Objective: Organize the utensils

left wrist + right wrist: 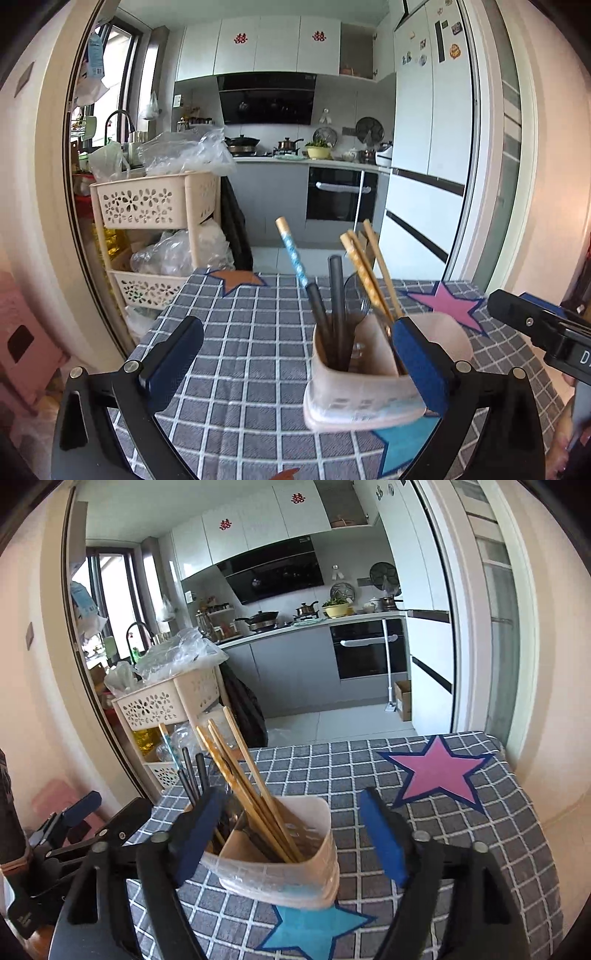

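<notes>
A pale pink utensil holder point(364, 384) stands on the grey checked tablecloth point(251, 332). In it are wooden chopsticks point(369, 273), a blue-patterned chopstick point(293, 254) and black handles point(336, 295). My left gripper point(295, 358) is open wide; its right finger point(417, 365) overlaps the holder's right side, while the left finger stands well clear. In the right wrist view the holder point(291, 867) sits between the fingers of my open right gripper point(291, 834), and its right finger point(384, 842) is apart from the holder. The chopsticks point(243, 775) lean left there.
A cream plastic basket rack point(147, 206) with plastic bags stands just past the table's far left corner. Pink point(439, 771) and blue point(314, 930) stars mark the cloth. Beyond the doorframe lies the kitchen, with a fridge point(428, 147) at right. The other gripper point(74, 823) shows at left.
</notes>
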{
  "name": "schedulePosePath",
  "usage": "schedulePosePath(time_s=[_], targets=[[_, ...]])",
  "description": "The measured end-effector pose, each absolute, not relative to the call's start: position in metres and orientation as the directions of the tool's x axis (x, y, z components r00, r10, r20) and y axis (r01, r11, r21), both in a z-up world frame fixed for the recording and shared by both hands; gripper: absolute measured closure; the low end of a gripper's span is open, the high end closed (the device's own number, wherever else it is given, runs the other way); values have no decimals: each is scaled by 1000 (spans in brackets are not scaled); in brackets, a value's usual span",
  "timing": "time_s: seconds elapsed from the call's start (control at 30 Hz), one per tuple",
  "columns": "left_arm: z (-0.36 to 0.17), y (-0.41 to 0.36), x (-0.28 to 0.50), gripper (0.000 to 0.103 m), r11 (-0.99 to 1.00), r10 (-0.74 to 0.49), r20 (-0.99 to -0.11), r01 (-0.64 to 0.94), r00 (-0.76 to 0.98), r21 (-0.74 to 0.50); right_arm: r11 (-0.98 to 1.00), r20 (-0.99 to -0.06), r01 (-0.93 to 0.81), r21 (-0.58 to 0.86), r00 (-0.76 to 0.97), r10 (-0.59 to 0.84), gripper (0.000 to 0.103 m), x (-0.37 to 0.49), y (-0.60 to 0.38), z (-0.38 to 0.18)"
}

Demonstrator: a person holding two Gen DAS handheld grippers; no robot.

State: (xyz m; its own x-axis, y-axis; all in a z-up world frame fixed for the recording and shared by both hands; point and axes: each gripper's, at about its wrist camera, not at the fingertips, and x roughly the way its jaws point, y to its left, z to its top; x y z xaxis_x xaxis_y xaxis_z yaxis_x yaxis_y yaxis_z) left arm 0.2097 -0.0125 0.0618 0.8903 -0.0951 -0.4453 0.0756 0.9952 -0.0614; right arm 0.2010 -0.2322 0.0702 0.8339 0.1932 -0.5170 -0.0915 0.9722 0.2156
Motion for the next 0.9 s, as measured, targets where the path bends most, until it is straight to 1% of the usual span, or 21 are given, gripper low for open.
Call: schedulePosePath(time_s=[0.1, 0.23, 0.37, 0.5, 0.63, 0.77, 0.9], targets=[[59, -11, 202, 0, 995, -96, -473, 78, 876, -59, 984, -535, -73, 162, 832, 150, 19, 187, -225, 68], [52, -8, 189, 0, 995, -96, -507, 74, 856, -63, 991, -553, -60, 119, 825, 116, 19, 170, -218, 62], [42, -5, 173, 0, 996, -90, -534, 68, 841, -60, 994, -570, -40, 101, 817, 90, 17, 150, -214, 53], [31, -2, 153, 0, 996, -88, -539, 71, 838, -52, 993, -575, -24, 112, 814, 85, 17, 132, -214, 42], [21, -2, 136, 0, 997, -82, -541, 73, 837, -38, 996, -563, 3, 88, 825, 48, 17, 114, -212, 33], [10, 1, 119, 0, 997, -78, -544, 65, 835, -43, 995, -578, 18, 96, 815, 41, 17, 98, -209, 21], [3, 3, 106, 0, 997, -70, -538, 55, 840, -45, 998, -580, 19, 67, 814, 23, 17, 85, -203, 9]])
